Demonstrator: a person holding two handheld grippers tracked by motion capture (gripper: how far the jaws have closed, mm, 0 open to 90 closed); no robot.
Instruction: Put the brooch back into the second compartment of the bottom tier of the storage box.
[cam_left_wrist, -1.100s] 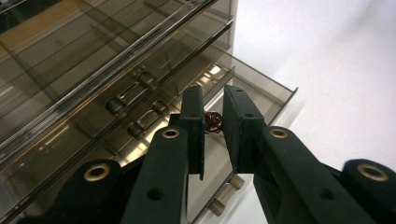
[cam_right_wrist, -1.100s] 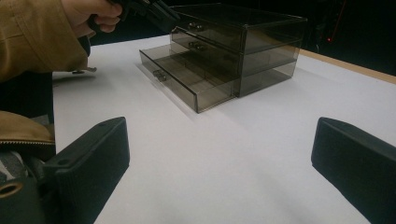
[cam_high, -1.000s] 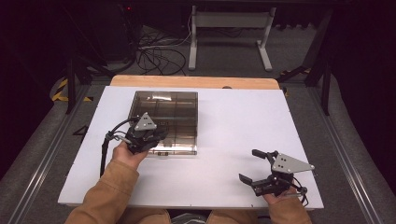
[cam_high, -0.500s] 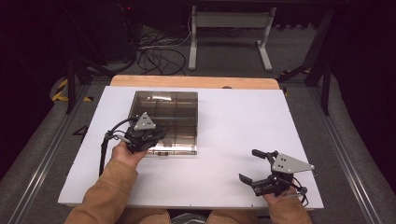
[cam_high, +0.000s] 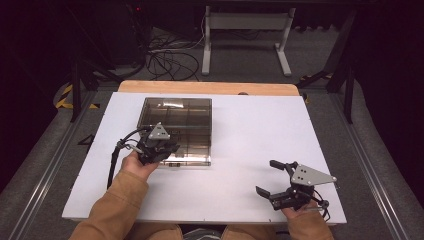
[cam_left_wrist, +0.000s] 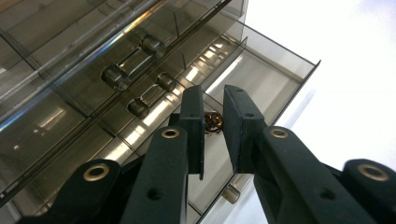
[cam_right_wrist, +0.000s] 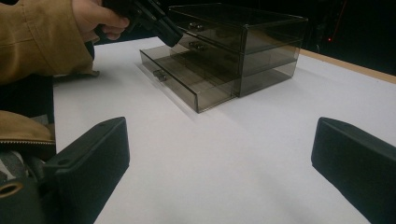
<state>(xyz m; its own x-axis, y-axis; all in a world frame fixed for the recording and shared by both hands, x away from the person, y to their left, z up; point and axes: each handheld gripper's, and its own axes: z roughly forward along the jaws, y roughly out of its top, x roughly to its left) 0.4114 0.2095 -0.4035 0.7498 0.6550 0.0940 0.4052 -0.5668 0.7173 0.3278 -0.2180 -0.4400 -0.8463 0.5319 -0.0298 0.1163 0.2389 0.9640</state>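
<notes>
Left gripper (cam_left_wrist: 214, 122): my jaws are nearly together, only a narrow slot left between the pads. In that slot I see a small brown-gold object (cam_left_wrist: 213, 122) at the tips; pads look clamped on its sides. Can't make out what it is, too small and half hidden. It sits above the open bottom drawer (cam_left_wrist: 261, 79) of the smoked-plastic drawer box (cam_left_wrist: 70, 56).

High view: left gripper (cam_high: 161, 149) is at the box's (cam_high: 175, 120) near left front corner, over the pulled-out drawer (cam_high: 192, 161). The small object can't be made out from up there.

Right gripper (cam_right_wrist: 219, 154): jaws spread wide, pads at the far sides of its own view, nothing between them but bare white table (cam_right_wrist: 243, 158). High view puts it (cam_high: 272, 176) near the front right of the table (cam_high: 260, 130), well apart from the box.

View differences:
- Left gripper view gives the object and two drawer handles (cam_left_wrist: 133, 60) on the upper drawers, plus the low drawer's knob (cam_left_wrist: 232, 193) near the bottom edge.
- Right gripper view gives the box (cam_right_wrist: 243, 42) side-on: three drawers stacked, bottom one (cam_right_wrist: 187, 81) slid out toward the person, the left hand (cam_right_wrist: 100, 18) with its gripper tips pointing down over that drawer.
- High view gives the layout: box left of centre, both sleeves coming in from the bottom edge.
</notes>
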